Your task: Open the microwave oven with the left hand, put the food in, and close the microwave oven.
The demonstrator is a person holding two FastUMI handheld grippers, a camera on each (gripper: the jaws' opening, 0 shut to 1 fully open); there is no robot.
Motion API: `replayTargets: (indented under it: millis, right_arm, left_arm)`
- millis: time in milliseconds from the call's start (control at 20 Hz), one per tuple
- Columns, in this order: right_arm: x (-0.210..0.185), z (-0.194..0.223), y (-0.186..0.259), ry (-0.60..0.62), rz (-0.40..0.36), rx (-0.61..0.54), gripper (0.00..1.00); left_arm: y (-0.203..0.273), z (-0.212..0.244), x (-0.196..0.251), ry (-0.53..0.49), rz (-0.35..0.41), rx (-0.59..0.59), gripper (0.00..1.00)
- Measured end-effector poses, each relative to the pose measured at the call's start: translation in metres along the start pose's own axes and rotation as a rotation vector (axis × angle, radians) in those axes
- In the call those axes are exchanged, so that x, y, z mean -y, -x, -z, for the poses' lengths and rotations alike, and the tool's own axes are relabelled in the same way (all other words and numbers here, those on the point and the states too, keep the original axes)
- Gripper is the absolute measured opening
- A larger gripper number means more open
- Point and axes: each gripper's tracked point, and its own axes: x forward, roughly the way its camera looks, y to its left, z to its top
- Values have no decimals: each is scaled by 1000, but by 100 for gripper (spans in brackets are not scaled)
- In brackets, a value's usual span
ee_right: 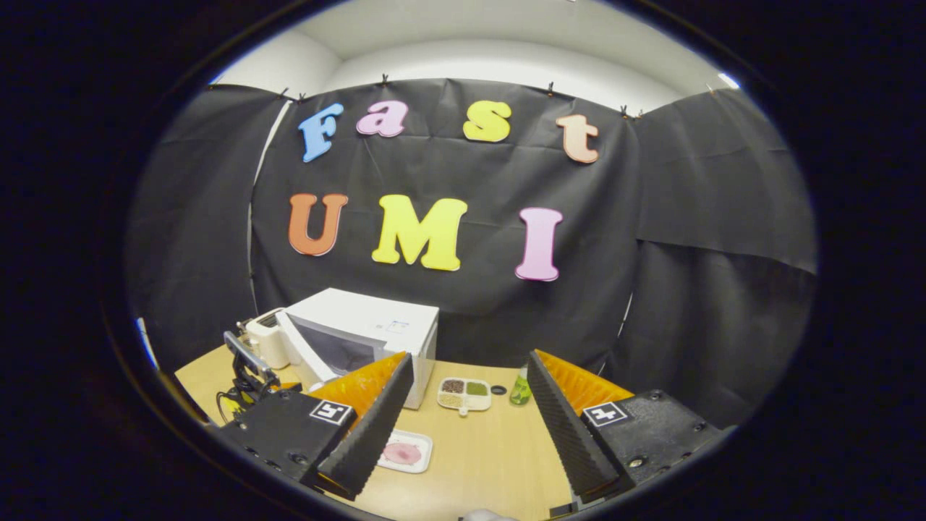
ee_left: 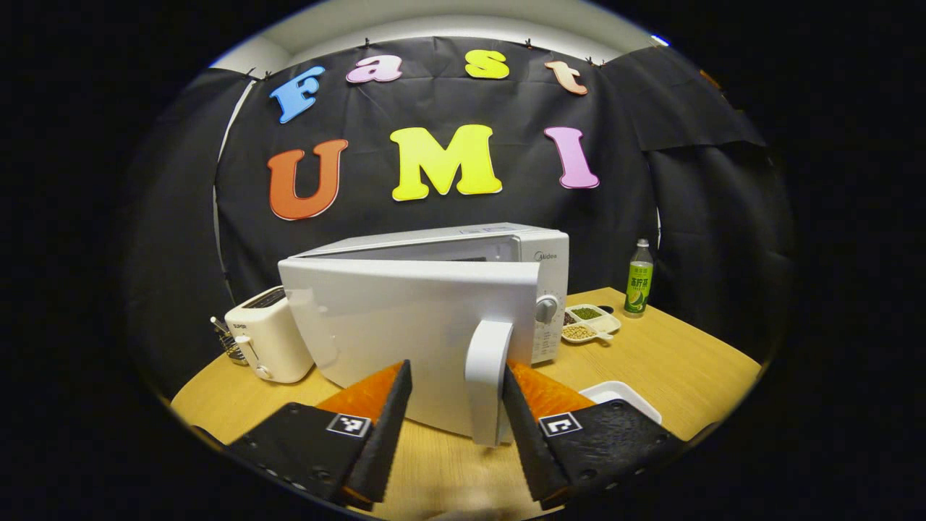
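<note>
Left gripper view: the left gripper (ee_left: 457,412) faces the white microwave oven (ee_left: 434,318), which stands on the wooden table (ee_left: 651,362). The oven door (ee_left: 405,325) is swung partly open, hinged at the oven's left side, so that its front panel angles toward the camera. The white vertical door handle (ee_left: 488,380) lies between the jaws, close against the right-hand finger (ee_left: 528,427); the other finger stands well apart from it. The jaws are spread wide and do not clamp the handle. The oven's control knob (ee_left: 545,309) shows beyond the door's edge. A white toaster (ee_left: 266,334) stands to the left of the oven, a divided dish of grains (ee_left: 589,323) to its right, and a green bottle (ee_left: 639,278) farther right near the table's back edge. The corner of a white tray (ee_left: 622,396) shows behind the right-hand finger.

Right gripper view: the right gripper (ee_right: 470,412) hovers above the table (ee_right: 499,449), jaws spread wide and holding nothing. The food (ee_right: 402,454), a pink piece, lies on a white tray (ee_right: 423,443) on the table, just beside the left-hand finger and in front of the microwave oven (ee_right: 362,333). The oven door (ee_right: 295,354) stands ajar. The divided dish of grains (ee_right: 463,393) and the green bottle (ee_right: 519,391) lie farther back, between the fingers. The left gripper (ee_right: 249,376) shows at the far left, near the door.
</note>
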Motion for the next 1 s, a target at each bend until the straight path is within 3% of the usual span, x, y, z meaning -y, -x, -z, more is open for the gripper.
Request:
replayTargets:
  millis: [50, 100, 700, 1000]
  right_arm:
    - [-2, 2, -1, -1, -6, -1, 100]
    - [-6, 2, -2, -3, -16, -4, 100]
    - [-71, 21, -12, -35, -144, -29, 100]
    - [-96, 39, -16, -47, -178, -65, 100]
  left_arm:
    - [4, -1, -7, -3, -9, 6, 69]
    - [7, 2, -9, 2, -6, -2, 95]
    - [77, 20, -74, 0, -71, -30, 96]
    - [112, 36, -127, 15, -165, -57, 96]
